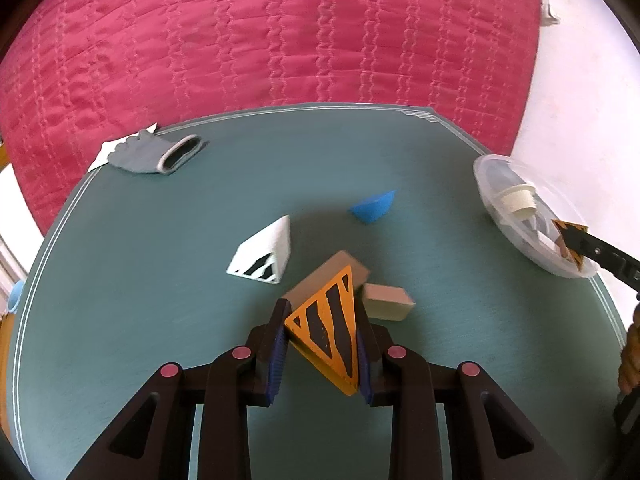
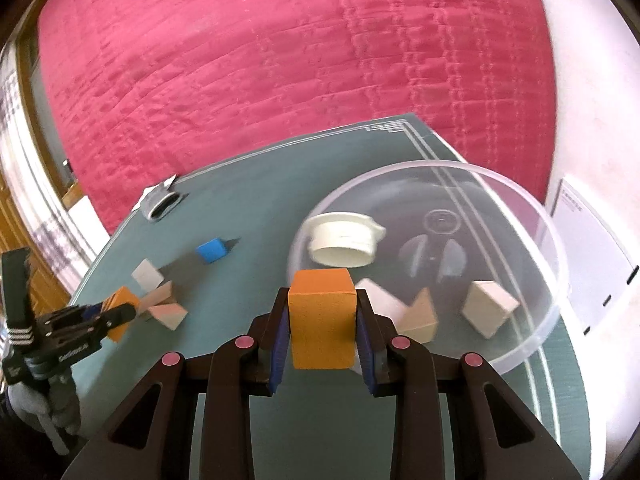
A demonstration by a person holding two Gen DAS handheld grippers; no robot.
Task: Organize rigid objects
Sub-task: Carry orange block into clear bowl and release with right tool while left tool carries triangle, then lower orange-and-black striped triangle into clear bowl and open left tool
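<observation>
My left gripper (image 1: 322,314) is shut on an orange wedge with black stripes (image 1: 326,332), held just above the green table (image 1: 160,300). Beyond it lie two tan blocks (image 1: 388,302), a white striped wedge (image 1: 262,254) and a blue block (image 1: 374,208). My right gripper (image 2: 322,300) is shut on an orange block (image 2: 322,320) at the near rim of a clear plastic bowl (image 2: 554,312). Inside the bowl are a white cup (image 2: 344,242) and several pale wooden blocks (image 2: 488,308). The left gripper (image 2: 120,314) shows at the left of the right wrist view.
A grey glove (image 1: 156,154) lies on a white paper at the table's far left corner. A red quilted bedspread (image 1: 280,40) fills the background behind the table. White floor and a sheet of paper (image 2: 592,260) lie to the right of the table edge.
</observation>
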